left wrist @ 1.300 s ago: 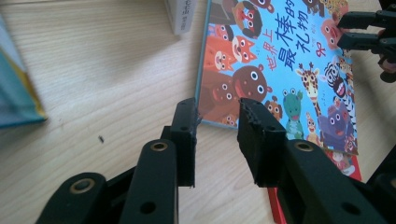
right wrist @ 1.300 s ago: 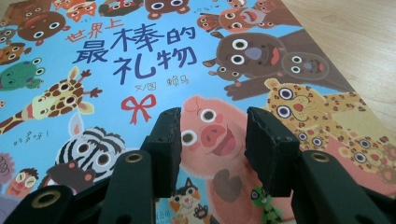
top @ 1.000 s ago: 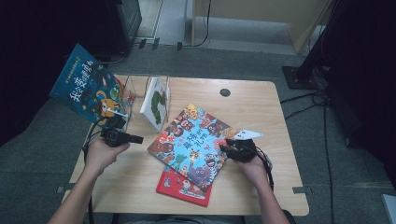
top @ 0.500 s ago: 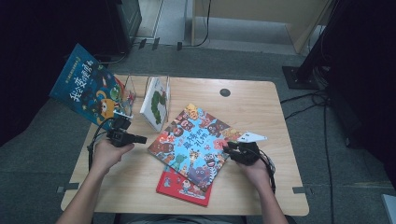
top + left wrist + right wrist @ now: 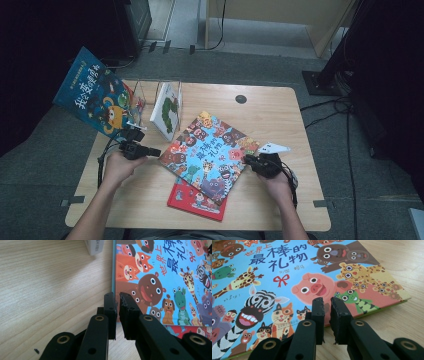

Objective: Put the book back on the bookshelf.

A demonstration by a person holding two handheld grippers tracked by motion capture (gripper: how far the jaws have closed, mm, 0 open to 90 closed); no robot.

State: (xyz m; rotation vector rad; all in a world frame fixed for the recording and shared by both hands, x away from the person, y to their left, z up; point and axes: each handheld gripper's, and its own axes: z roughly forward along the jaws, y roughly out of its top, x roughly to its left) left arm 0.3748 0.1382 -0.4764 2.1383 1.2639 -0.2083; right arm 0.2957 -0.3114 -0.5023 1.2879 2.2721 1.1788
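Four books counted on the table (image 5: pixel 280 125): animal book (image 5: pixel 210 152) at centre, red book (image 5: pixel 192 200) at 6 o'clock mostly hidden beneath it, white book (image 5: pixel 167 110) upright in a rack at 10 o'clock, blue book (image 5: pixel 92 95) overhanging the far-left edge. Left gripper (image 5: pixel 152 151) at the animal book's 9 o'clock edge, jaws nearly together, nothing between. Right gripper (image 5: pixel 248 161) at its 3 o'clock edge, jaws just closing to a narrow gap; contact hard to make out.
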